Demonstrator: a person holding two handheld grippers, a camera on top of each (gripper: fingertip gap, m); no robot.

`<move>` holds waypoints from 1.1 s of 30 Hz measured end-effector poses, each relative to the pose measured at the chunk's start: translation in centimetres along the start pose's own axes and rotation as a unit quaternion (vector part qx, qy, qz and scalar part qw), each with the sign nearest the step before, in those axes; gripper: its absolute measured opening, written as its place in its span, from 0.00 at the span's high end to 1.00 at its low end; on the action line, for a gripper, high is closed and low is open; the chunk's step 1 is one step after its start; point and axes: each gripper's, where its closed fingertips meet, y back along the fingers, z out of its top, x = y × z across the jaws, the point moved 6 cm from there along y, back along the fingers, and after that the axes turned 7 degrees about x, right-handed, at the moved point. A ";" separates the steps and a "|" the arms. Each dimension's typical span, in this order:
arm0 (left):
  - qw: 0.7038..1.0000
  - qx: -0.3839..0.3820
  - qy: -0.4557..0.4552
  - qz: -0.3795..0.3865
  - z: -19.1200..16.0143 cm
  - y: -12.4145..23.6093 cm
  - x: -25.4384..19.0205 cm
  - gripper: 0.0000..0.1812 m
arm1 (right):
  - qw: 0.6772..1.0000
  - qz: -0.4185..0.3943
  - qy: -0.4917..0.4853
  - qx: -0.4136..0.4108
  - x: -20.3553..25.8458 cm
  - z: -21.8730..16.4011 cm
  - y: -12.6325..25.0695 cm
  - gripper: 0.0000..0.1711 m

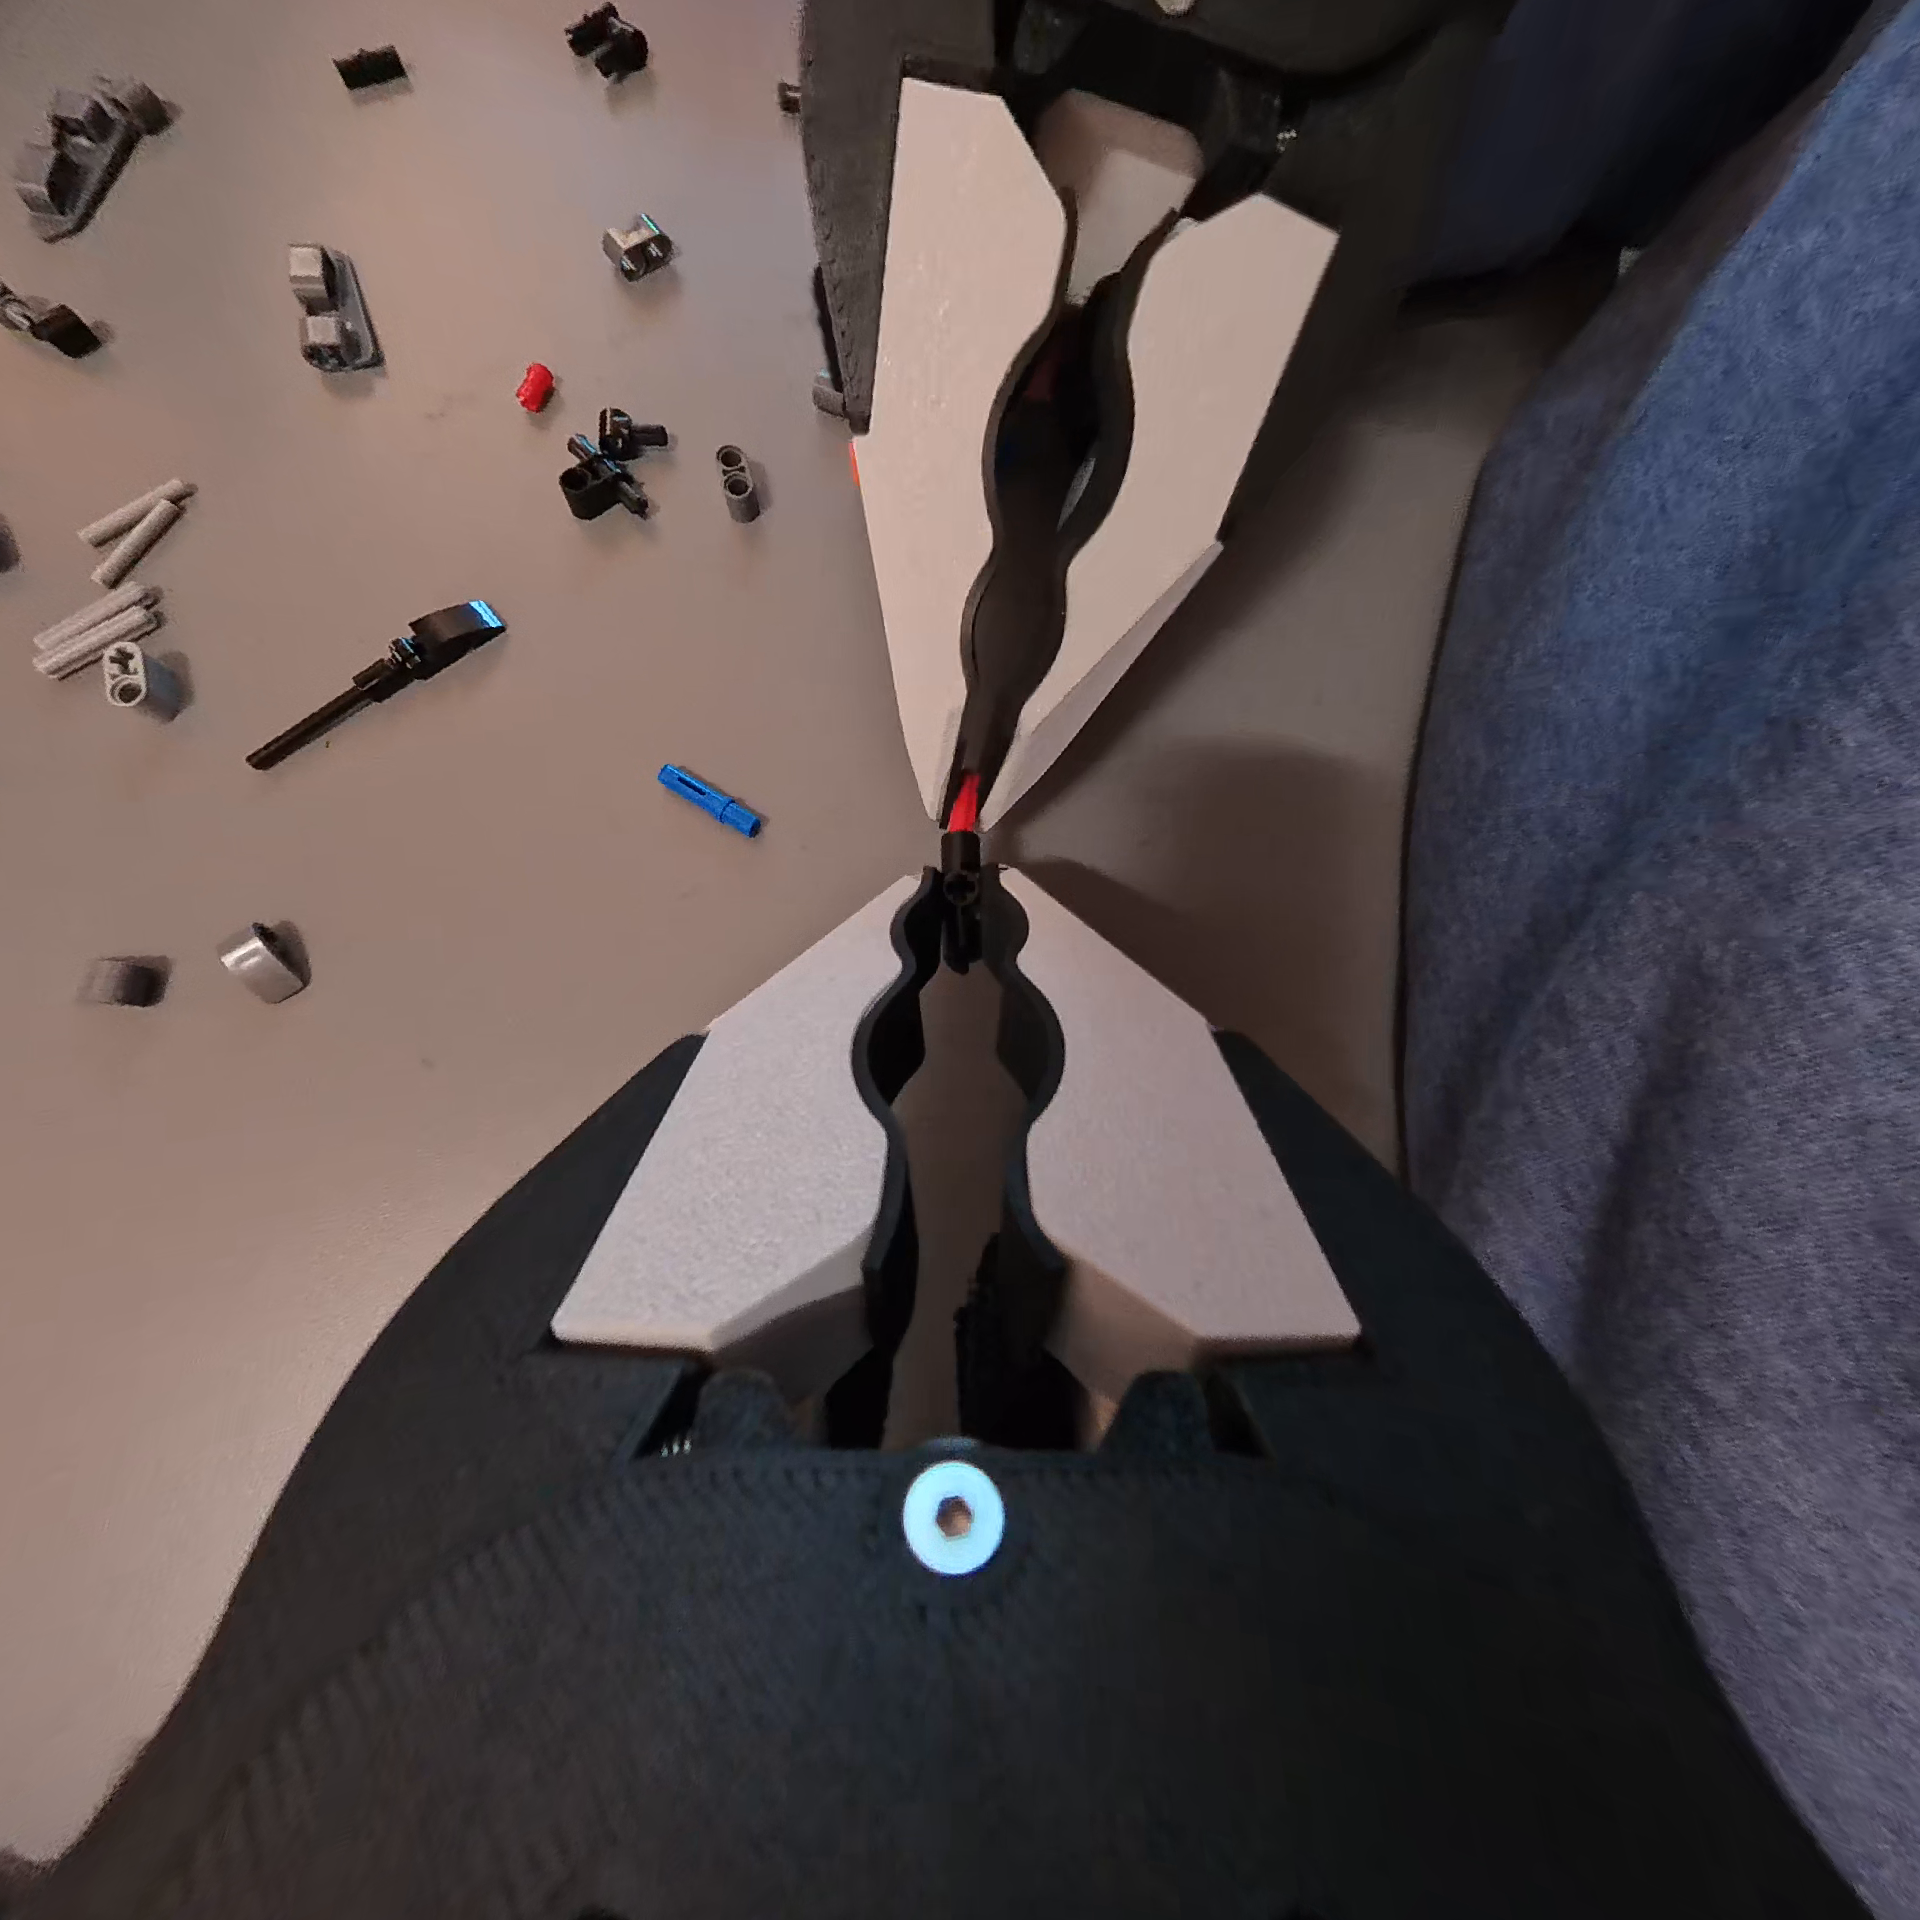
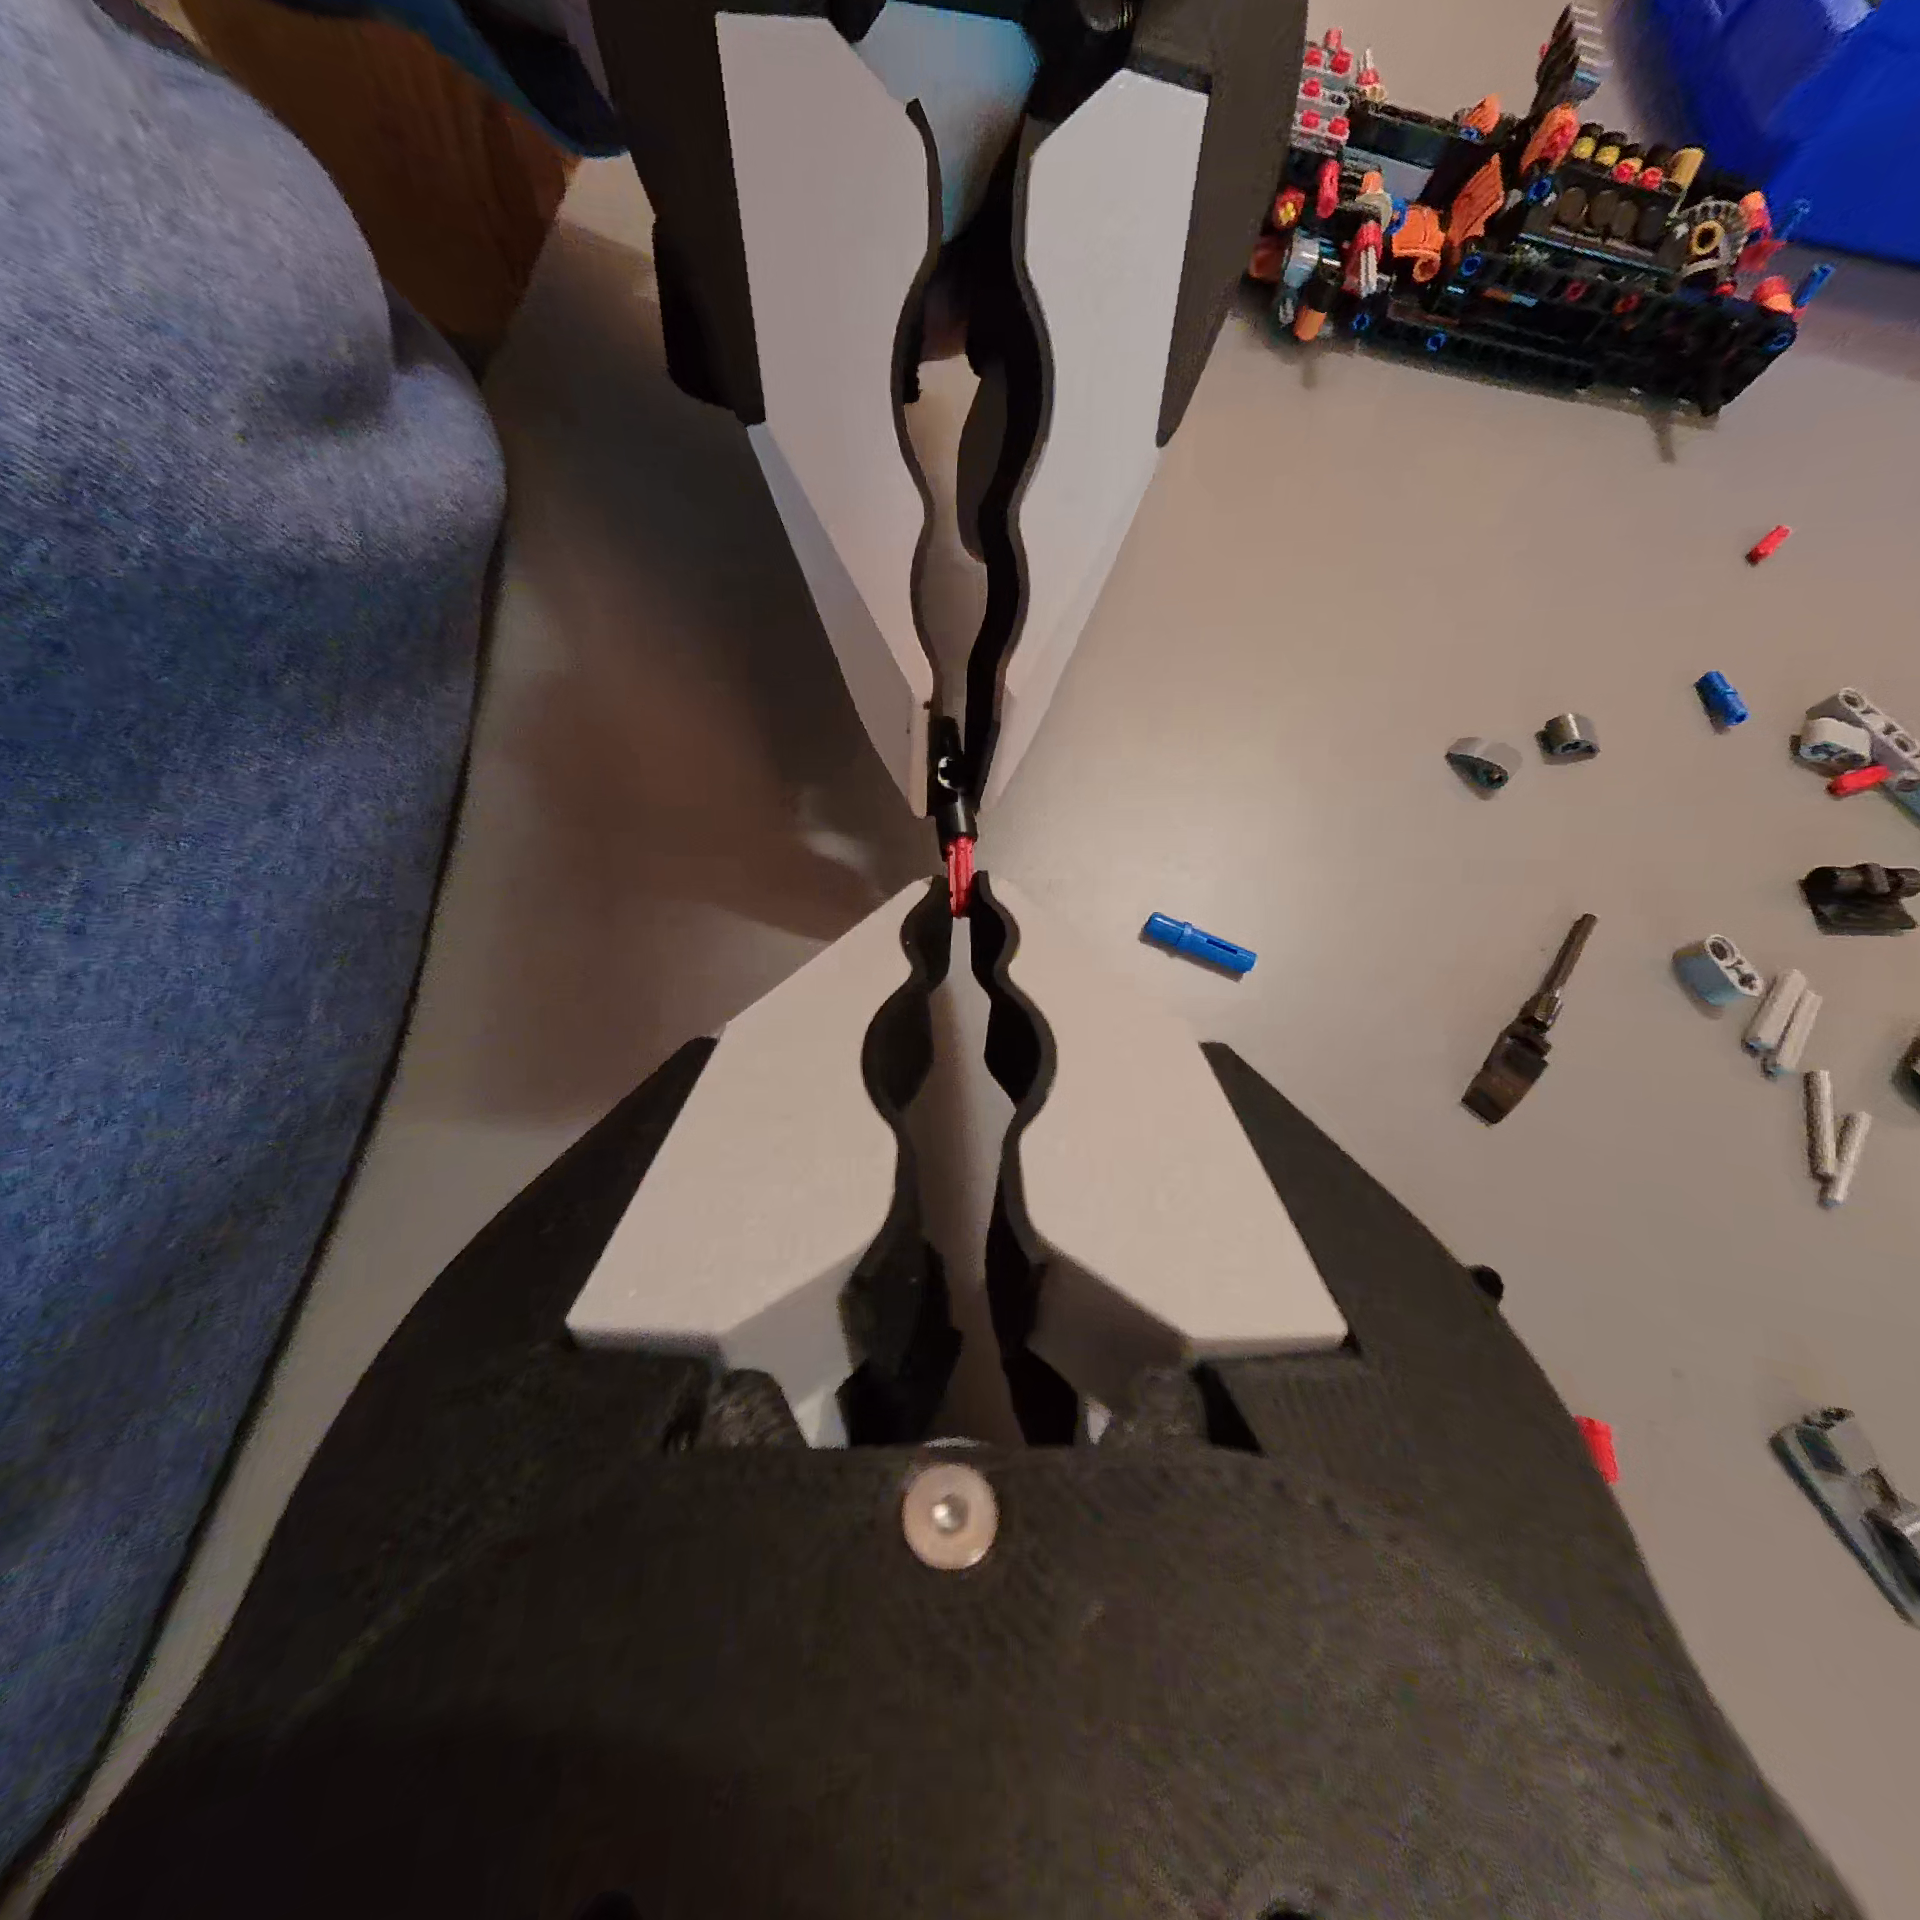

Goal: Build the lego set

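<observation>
My left gripper (image 1: 961,914) is shut on a small black connector (image 1: 961,883). My right gripper (image 2: 961,904) is shut on a thin red axle (image 2: 958,868). The two grippers face each other tip to tip above the table. The red axle (image 1: 964,800) meets the end of the black connector (image 2: 948,769); I cannot tell how deep it sits. The right gripper shows opposite in the left wrist view (image 1: 971,800), and the left gripper shows opposite in the right wrist view (image 2: 951,764). A partly built black, orange and red model (image 2: 1527,239) stands at the far right of the table.
Loose parts lie on the beige table (image 1: 468,935): a blue pin (image 1: 710,798), also seen in the right wrist view (image 2: 1198,943), a black axle piece (image 1: 374,681), grey axles (image 1: 114,592), a small red bush (image 1: 534,388). Blue cloth (image 1: 1714,831) lies along the table edge. Both grippers' tips are close together, under 4 cm apart. From the right gripper's tips to the blue pin (image 1: 710,798) is close to 5 cm. Seen from the right wrist view (image 2: 1201,938) as well.
</observation>
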 end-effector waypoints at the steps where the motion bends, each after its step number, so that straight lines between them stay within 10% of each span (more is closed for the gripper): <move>1: 1.000 0.000 0.003 0.000 -0.1 -0.1 0.0 0.97 | 1.000 -0.004 -0.001 0.000 0.1 0.0 -0.1 0.99; 33: 0.993 0.072 -0.084 0.031 -0.1 -0.9 -0.7 0.97 | 0.998 -0.009 0.034 0.045 0.8 -0.4 -1.3 1.00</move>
